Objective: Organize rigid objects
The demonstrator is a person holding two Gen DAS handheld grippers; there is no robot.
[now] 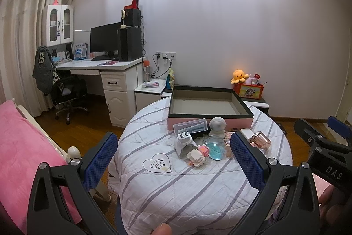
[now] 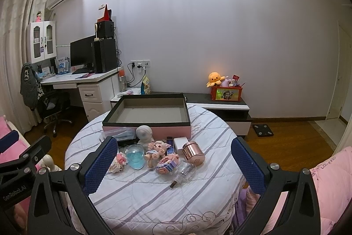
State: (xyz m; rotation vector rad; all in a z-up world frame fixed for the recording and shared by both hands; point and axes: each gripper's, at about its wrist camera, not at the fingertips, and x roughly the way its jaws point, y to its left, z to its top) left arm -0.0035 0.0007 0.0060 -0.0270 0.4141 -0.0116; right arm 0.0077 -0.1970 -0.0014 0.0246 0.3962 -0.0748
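Note:
A pink box with a dark rim (image 1: 210, 119) (image 2: 145, 123) stands open and empty at the far side of a round table with a striped cloth (image 1: 176, 186) (image 2: 154, 191). Small objects lie in front of it: a white plug adapter (image 1: 186, 142), a rose-gold jar (image 1: 260, 139) (image 2: 193, 152), a blue-tinted clear piece (image 1: 214, 148) (image 2: 135, 156), a white astronaut figure (image 1: 217, 126) (image 2: 144, 133), a pink doll (image 2: 157, 150), block toys (image 1: 198, 154) (image 2: 167, 164) and a clear bottle (image 2: 183, 171). My left gripper (image 1: 173, 160) and right gripper (image 2: 175, 165) are both open and empty, held short of the pile.
A desk with monitor and chair (image 1: 105, 65) stands at the left. A low cabinet with an orange toy crate (image 2: 226, 93) runs along the wall. Pink bedding (image 1: 24, 151) (image 2: 330, 186) flanks the table. A scale (image 2: 263, 130) lies on the wood floor.

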